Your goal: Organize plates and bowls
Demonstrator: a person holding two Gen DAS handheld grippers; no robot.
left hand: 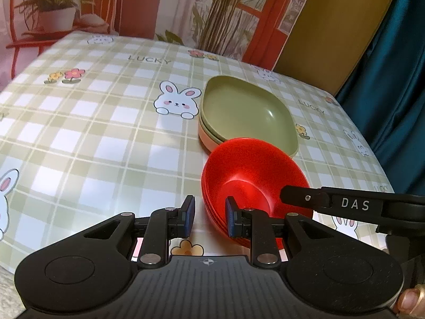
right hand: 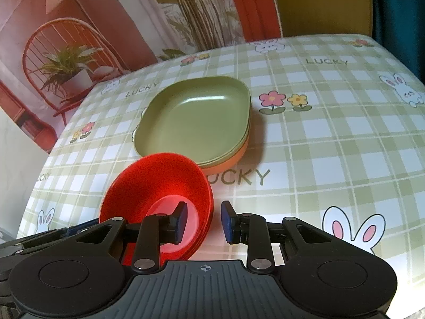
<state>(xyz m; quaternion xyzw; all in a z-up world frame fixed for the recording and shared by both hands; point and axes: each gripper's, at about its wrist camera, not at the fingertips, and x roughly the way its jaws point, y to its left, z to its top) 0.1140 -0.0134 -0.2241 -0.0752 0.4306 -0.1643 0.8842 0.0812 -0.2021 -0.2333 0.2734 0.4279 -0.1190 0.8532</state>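
A stack of nested red bowls (left hand: pixel 252 175) (right hand: pixel 159 180) sits on the checked tablecloth, just in front of a stack of green square plates (left hand: pixel 244 109) (right hand: pixel 196 117) that rests on a peach one. My left gripper (left hand: pixel 209 219) straddles the bowls' left rim, one pad inside and one outside, with cloth showing between the outer pad and the rim. My right gripper (right hand: pixel 203 222) straddles the opposite rim the same way, its pads clear of it. Both are open. The right gripper's black finger (left hand: pixel 287 194) reaches into the bowl in the left wrist view.
The table (left hand: pixel 93 133) (right hand: pixel 332 146) carries a bunny and flower print. A printed backdrop of plants and a red chair (right hand: pixel 66 66) stands behind it. A teal curtain (left hand: pixel 393 66) hangs past the right edge. A person's fingertip (left hand: pixel 409 300) shows at the lower right.
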